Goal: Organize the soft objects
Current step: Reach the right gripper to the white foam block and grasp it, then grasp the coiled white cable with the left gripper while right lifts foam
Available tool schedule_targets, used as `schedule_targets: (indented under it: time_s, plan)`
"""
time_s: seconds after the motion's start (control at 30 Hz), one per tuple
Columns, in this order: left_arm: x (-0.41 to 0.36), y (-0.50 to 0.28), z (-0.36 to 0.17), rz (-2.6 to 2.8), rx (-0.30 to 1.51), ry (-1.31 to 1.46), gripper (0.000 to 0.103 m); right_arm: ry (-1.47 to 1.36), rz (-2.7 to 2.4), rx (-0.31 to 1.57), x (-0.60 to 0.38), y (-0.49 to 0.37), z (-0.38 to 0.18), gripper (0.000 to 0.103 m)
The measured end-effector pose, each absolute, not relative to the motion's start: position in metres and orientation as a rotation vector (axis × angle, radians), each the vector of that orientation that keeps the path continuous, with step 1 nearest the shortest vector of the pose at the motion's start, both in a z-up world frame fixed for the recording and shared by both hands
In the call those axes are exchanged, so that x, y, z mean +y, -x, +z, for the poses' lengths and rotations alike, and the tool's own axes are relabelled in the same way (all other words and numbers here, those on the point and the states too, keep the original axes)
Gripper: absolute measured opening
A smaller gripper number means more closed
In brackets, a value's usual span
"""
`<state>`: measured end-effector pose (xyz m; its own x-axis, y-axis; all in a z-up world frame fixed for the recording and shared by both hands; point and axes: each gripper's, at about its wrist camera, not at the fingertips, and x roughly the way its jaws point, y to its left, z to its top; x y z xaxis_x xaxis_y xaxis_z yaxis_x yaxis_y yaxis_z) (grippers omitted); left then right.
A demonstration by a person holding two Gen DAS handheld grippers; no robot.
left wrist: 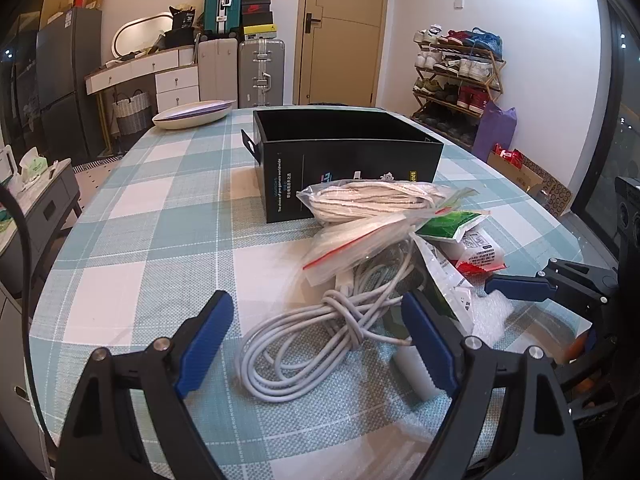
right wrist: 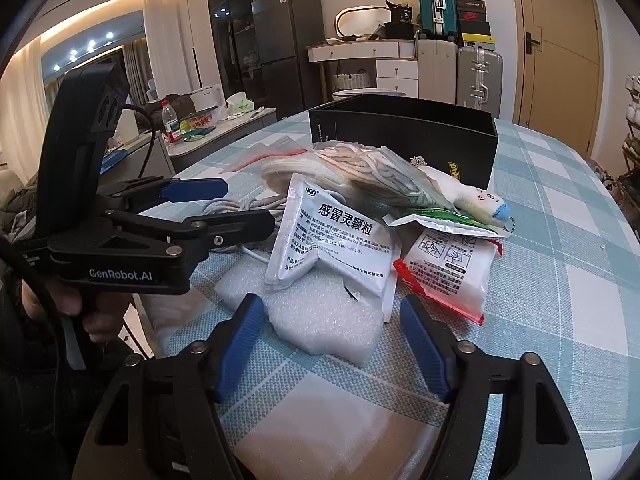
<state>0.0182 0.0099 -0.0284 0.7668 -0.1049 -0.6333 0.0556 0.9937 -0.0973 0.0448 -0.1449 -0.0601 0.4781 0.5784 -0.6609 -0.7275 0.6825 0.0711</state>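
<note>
A pile of soft things lies on the checked tablecloth [left wrist: 160, 208] in front of an open black box [left wrist: 348, 160]. My left gripper [left wrist: 318, 340] is open around a coiled grey cable [left wrist: 280, 356], with neither pad pressing on it. Behind the cable are a bagged white cord [left wrist: 376, 200] and a red-strip zip bag [left wrist: 352, 244]. My right gripper [right wrist: 332, 344] is open, with a white foam sheet [right wrist: 324, 320] between its fingers. Beyond the foam lie a white medicine sachet [right wrist: 328, 248], a red-edged packet [right wrist: 444, 276], a green packet [right wrist: 440, 220] and a small plush toy [right wrist: 476, 200].
A white oval dish [left wrist: 192, 114] sits at the table's far left corner. In the right wrist view the left gripper [right wrist: 248, 204] reaches in from the left, held by a person's hand [right wrist: 100, 320]. A side table [right wrist: 224, 128], suitcases and a shoe rack [left wrist: 456, 76] surround the table.
</note>
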Motion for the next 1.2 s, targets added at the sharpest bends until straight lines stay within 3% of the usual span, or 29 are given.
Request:
schedule_targets:
  time_s: [0.1,0.2,0.33,0.53,0.7,1.2]
  plan:
    - [0.012,-0.017,-0.027,-0.104,0.700,0.084,0.086,0.242,0.818,0.717,-0.149,-0.044,-0.060,0.059]
    - [0.014,-0.017,-0.027,-0.111,0.705,0.093,0.087,0.238,0.818,0.718,-0.154,-0.045,-0.060,0.059]
    - [0.017,-0.019,-0.028,-0.107,0.710,0.107,0.087,0.221,0.822,0.719,-0.152,-0.043,-0.060,0.069]
    - [0.017,-0.020,-0.030,-0.114,0.713,0.100,0.087,0.242,0.826,0.714,-0.141,-0.041,-0.063,0.069]
    - [0.016,-0.020,-0.030,-0.112,0.713,0.098,0.087,0.244,0.865,0.716,-0.144,-0.039,-0.061,0.052]
    - [0.012,-0.017,-0.026,-0.191,0.745,0.096,0.089,0.120,0.908,0.629,-0.210,-0.035,-0.039,0.050]
